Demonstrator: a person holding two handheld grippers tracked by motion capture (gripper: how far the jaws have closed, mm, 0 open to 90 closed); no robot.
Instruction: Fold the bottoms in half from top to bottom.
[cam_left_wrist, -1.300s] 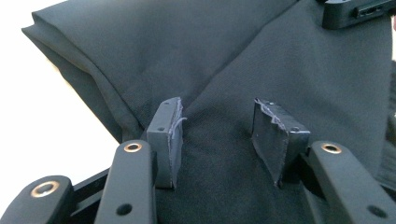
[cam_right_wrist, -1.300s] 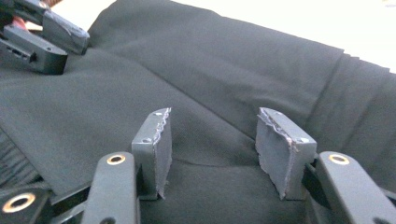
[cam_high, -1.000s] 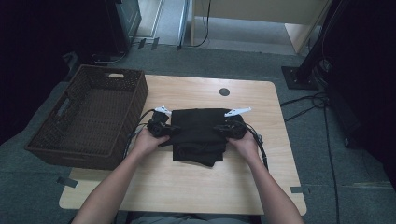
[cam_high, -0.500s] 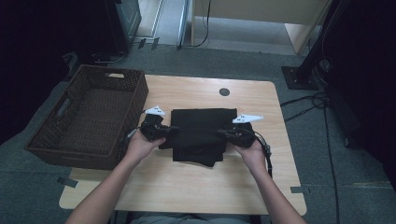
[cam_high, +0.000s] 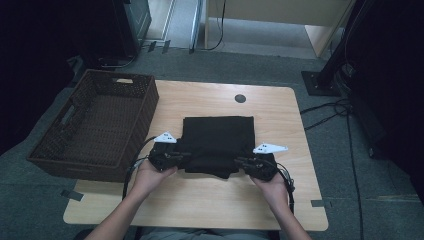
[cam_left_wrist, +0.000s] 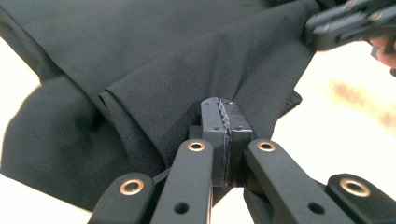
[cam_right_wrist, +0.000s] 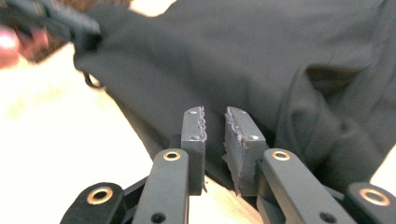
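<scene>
The pale wood table bears a dark woven basket at its left and, at the middle, a black cloth, soft, matte and folded to a rough square with a rumpled near edge. That edge runs from hand to hand, each gripper at one near corner. The left gripper is clamped tight beside a fold. The right gripper has just been opening; its toothed pads stand slightly apart, not pressing the cloth.

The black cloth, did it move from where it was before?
Yes. The black cloth slid toward the person: its far edge now lies farther from the dark round spot on the table.
</scene>
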